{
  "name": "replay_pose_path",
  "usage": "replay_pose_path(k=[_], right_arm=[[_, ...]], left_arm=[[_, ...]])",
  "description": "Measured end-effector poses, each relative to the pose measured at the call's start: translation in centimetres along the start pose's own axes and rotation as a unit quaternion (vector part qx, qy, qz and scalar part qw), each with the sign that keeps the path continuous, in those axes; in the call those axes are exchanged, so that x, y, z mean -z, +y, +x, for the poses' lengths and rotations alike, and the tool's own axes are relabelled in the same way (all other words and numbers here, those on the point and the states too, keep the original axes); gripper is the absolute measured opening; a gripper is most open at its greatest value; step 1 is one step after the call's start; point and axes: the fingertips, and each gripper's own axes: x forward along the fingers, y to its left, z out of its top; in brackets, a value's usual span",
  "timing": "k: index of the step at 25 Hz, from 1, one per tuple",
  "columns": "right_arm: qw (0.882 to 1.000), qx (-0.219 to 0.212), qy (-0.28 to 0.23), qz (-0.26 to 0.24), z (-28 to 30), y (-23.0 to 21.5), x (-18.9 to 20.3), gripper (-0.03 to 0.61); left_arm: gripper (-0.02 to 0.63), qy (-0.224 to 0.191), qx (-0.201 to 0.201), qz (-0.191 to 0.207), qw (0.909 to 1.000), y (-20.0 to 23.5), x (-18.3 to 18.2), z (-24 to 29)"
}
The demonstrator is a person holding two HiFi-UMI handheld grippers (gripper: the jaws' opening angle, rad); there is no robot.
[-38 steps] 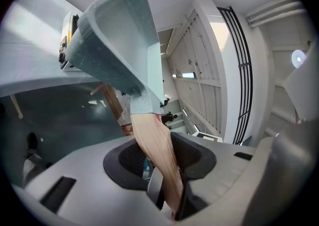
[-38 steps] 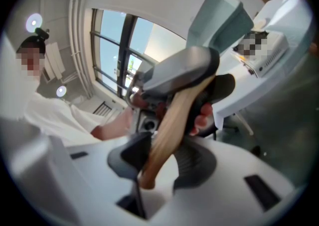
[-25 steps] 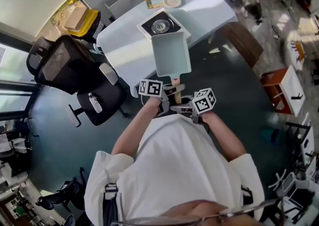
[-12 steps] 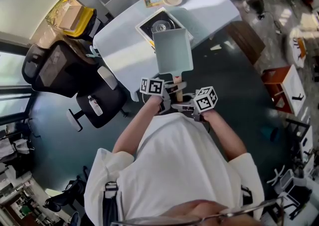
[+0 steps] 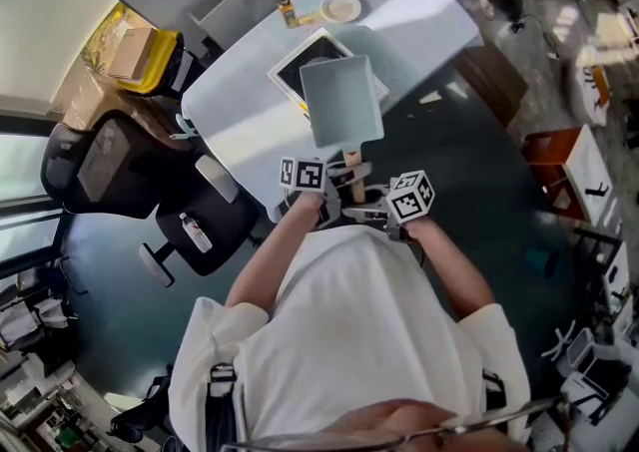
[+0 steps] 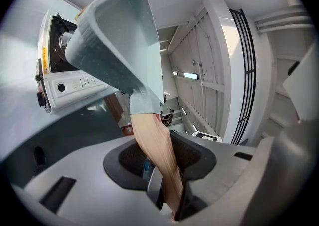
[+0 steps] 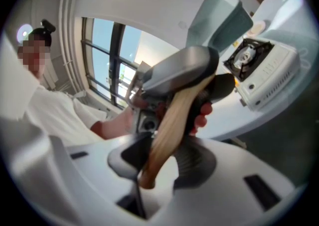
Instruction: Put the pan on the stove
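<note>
A square pale grey-green pan (image 5: 341, 101) with a wooden handle (image 5: 352, 158) hangs in the air over a white-edged black portable stove (image 5: 290, 66) on the pale table (image 5: 424, 11), covering most of it. My left gripper (image 5: 337, 183) and right gripper (image 5: 365, 209) are both shut on the handle, side by side near my body. In the left gripper view the handle (image 6: 158, 152) runs between the jaws of that gripper (image 6: 167, 197) up to the pan (image 6: 119, 45), with the stove (image 6: 65, 84) behind. In the right gripper view the handle (image 7: 167, 122) sits in my right gripper (image 7: 144, 182).
A small plate (image 5: 341, 8) and a bottle (image 5: 287, 9) stand on the table beyond the stove. Black office chairs (image 5: 105, 163) stand at its left, with a yellow bin (image 5: 140, 53) behind. A red-brown shelf unit (image 5: 564, 173) stands on the floor at right.
The pan, held by both grippers, has moved forward over the stove and now hides the burner. Both grips are unchanged.
</note>
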Motion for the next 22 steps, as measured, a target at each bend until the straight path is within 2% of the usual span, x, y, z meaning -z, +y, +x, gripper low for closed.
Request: replay_pose_path(k=[11,22], right_arm=[[1.0,0.007,-0.005,-0.003,0.7,-1.7,-4.2,0.147],[0.999,-0.015,0.029,-0.01,-0.7,-2.8,-5.9,0.149]], left_arm=[[0.167,0.006,0.0,0.005,1.0,1.0,-4.3,-0.2],[0.167,-0.028,-0.013,-0.005,0.9995,1.5,-6.7,0.7]])
